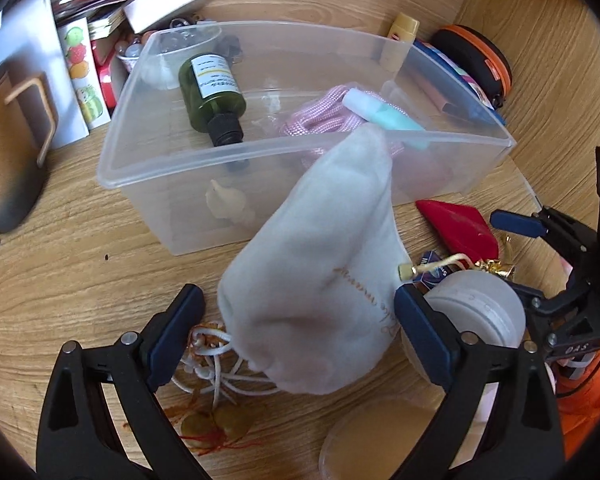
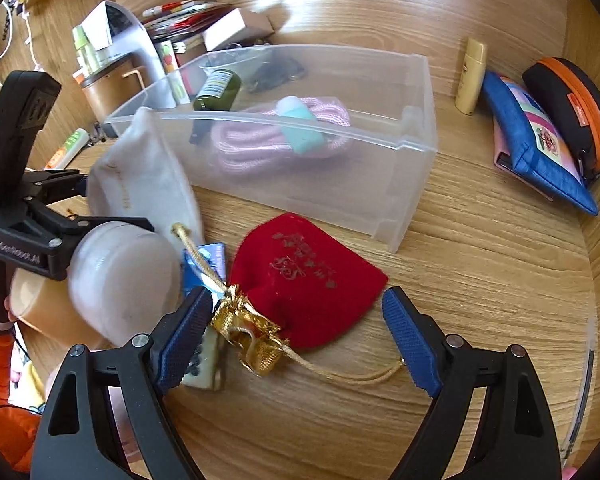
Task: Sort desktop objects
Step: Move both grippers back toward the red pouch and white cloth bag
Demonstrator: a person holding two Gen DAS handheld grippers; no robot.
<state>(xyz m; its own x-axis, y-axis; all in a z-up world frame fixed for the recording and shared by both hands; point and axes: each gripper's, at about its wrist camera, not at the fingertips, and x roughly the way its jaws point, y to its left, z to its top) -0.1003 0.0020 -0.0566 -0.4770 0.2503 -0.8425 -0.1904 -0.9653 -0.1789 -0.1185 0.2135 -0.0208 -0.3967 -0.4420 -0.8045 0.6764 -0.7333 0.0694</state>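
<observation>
A clear plastic bin (image 1: 204,168) (image 2: 416,160) stands on the wooden desk and holds a green bottle (image 1: 212,92), a pink rope (image 1: 324,120) and a teal-and-white tube (image 1: 384,114). A white cloth pouch (image 1: 320,280) (image 2: 140,180) lies between my left gripper's (image 1: 300,336) open fingers, leaning on the bin's front wall. My right gripper (image 2: 296,336) is open around the gathered gold neck of a red velvet pouch (image 2: 304,280) lying on the desk; that pouch also shows in the left wrist view (image 1: 456,224).
A frosted white jar (image 1: 476,312) (image 2: 120,276) stands between the two grippers. A blue pouch (image 2: 536,144), an orange-and-black case (image 2: 568,108) and a yellow tube (image 2: 472,76) lie by the right wall. Books and boxes (image 1: 100,8) are stacked at the back left.
</observation>
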